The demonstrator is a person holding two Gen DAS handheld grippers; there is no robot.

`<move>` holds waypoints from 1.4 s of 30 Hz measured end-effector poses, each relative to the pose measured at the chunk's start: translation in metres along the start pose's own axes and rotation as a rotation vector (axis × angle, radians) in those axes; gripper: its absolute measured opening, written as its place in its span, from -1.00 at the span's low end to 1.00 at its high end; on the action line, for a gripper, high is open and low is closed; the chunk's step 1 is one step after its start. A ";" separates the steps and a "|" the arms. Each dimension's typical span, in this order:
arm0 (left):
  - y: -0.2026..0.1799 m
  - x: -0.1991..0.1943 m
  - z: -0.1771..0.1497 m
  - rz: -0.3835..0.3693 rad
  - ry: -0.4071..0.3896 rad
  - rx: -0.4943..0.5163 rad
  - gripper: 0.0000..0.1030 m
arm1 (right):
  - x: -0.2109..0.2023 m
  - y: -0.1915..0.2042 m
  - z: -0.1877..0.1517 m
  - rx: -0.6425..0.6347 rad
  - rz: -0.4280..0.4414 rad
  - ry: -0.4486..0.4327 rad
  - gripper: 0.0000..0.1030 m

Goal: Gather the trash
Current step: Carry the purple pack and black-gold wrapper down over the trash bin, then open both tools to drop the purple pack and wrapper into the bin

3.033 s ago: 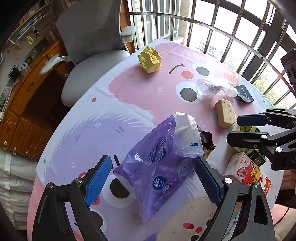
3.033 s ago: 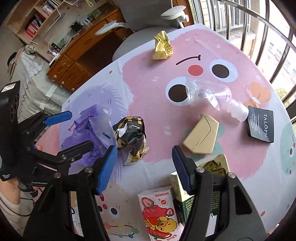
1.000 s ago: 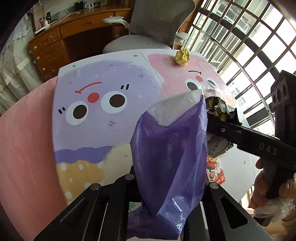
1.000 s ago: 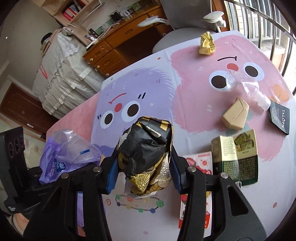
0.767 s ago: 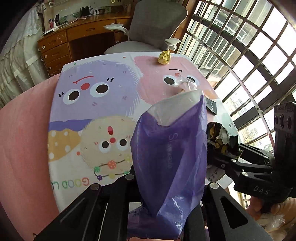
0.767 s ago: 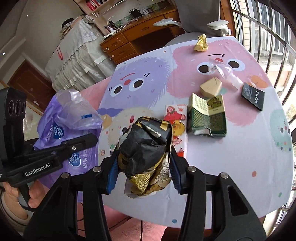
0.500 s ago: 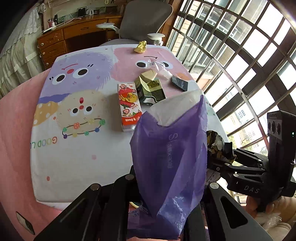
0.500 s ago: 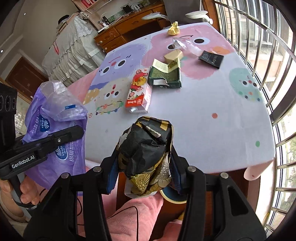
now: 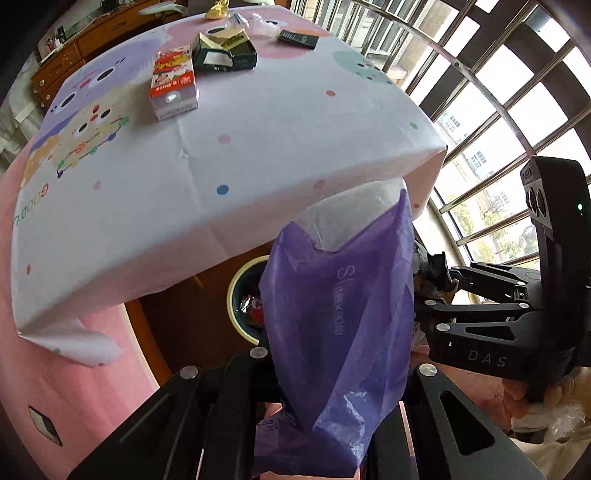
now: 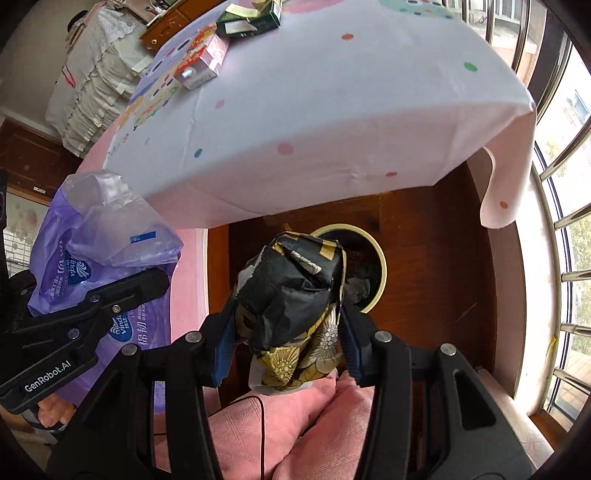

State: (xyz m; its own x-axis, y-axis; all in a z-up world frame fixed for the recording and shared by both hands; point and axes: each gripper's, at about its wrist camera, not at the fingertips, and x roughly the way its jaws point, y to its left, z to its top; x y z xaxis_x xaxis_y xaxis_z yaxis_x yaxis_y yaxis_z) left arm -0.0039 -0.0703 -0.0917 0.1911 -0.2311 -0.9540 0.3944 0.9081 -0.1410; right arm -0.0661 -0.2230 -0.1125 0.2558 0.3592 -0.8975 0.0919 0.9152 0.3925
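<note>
My left gripper (image 9: 325, 373) is shut on a purple plastic tissue wrapper (image 9: 343, 314), which stands up between its jaws and hides its fingertips. The same wrapper (image 10: 92, 258) shows at the left of the right wrist view. My right gripper (image 10: 286, 325) is shut on a crumpled black-and-gold wrapper (image 10: 295, 291). Both are held below the table edge, over a round bin (image 10: 376, 266) with a cream rim on the wooden floor. That bin (image 9: 240, 284) has trash inside, and the purple wrapper covers part of it in the left wrist view.
The table under a cartoon cloth (image 9: 258, 147) overhangs the bin. On it lie a red-and-white carton (image 9: 171, 85), an open green box (image 9: 225, 55), a black packet (image 9: 297, 37) and a yellow crumpled wrapper (image 9: 218, 9). Window bars (image 9: 498, 92) run along the right. Pink cloth (image 10: 277, 424) lies below my right gripper.
Both grippers have dropped from above the table to below its near edge, still holding their wrappers. The bin on the floor has come into full view beneath them.
</note>
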 end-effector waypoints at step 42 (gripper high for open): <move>0.082 0.200 -0.073 0.077 0.101 -0.209 0.50 | 0.226 -0.070 0.005 0.146 -0.128 0.081 0.22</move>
State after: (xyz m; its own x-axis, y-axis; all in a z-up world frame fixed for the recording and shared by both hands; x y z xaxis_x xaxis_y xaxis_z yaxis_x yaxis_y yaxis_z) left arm 0.0007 -0.0163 -0.3136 0.1185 -0.1317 -0.9842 0.1857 0.9766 -0.1083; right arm -0.0101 -0.2072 -0.3419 0.1554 0.2608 -0.9528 0.2590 0.9200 0.2941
